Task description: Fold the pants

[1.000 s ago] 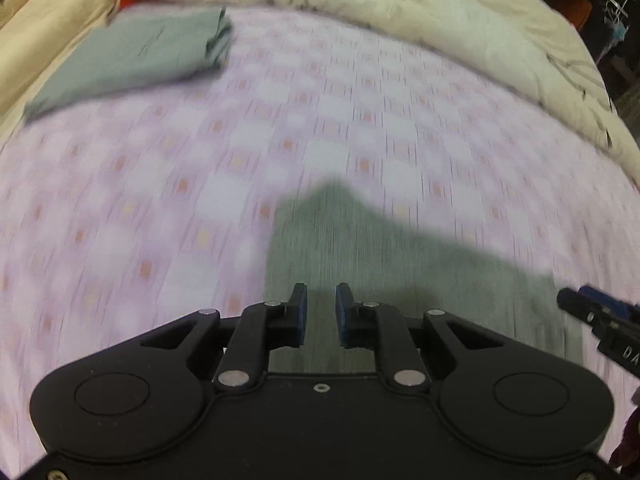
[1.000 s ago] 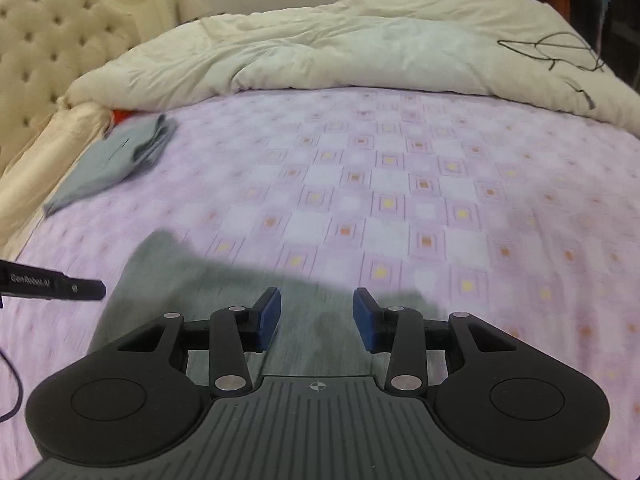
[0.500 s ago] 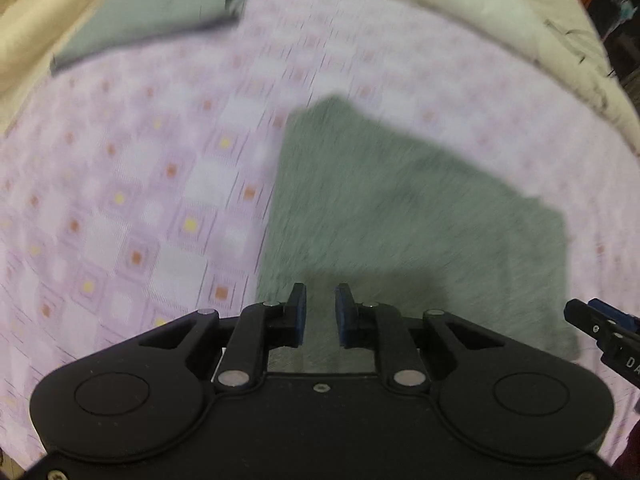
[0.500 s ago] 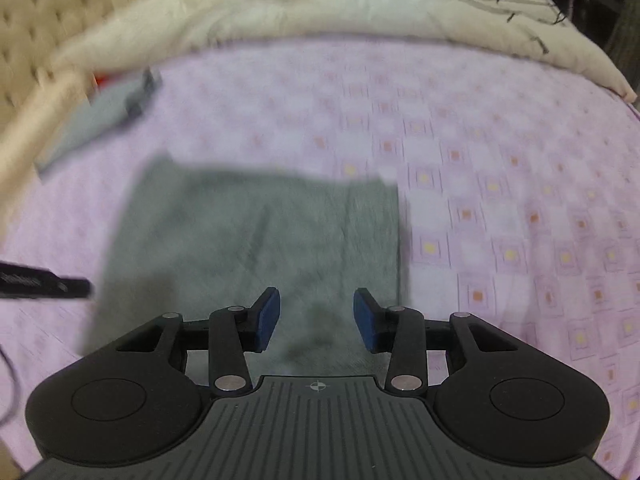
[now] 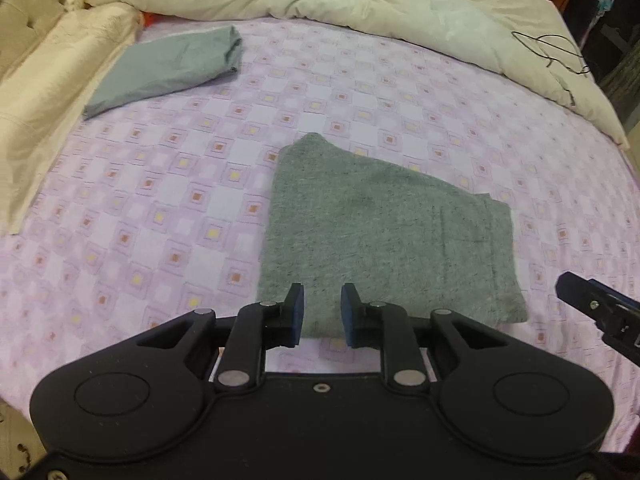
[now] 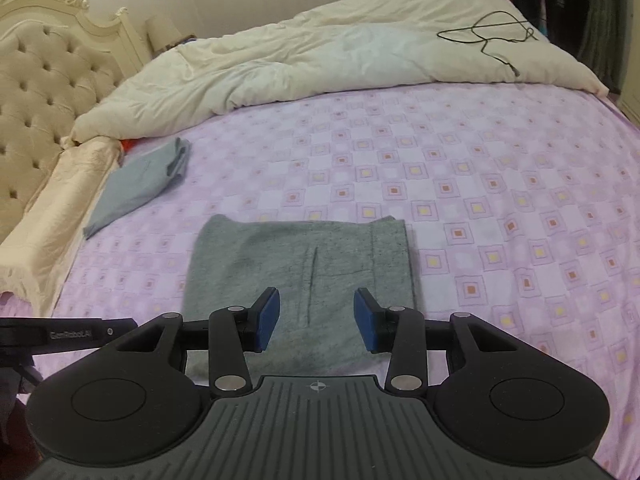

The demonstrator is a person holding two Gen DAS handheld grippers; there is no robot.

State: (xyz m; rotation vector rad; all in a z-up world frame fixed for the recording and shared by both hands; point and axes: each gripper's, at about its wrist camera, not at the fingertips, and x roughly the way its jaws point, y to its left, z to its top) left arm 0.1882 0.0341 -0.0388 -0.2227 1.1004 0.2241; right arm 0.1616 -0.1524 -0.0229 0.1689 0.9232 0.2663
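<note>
A tufted headboard [image 6: 44, 92] is shown fully only in the right view; the left tool [image 5: 322, 316], narrowly parted, and right tool [image 6: 316, 318], wide, are held empty above folded pants [image 6: 304, 276].

We note a bed with checked sheet [image 6: 460, 184], cream duvet [image 6: 320, 64] far beyond the fingers, tufted headboard [image 6: 44, 92] far left.

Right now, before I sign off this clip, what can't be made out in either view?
- Near edge of the grey pants: hidden behind the right gripper body in the right wrist view, and behind the left gripper in the left.
- Number of folded layers: not shown in either view.
- Red item by the blue-grey folded garment: mostly covered by the duvet, too small to identify.
</note>
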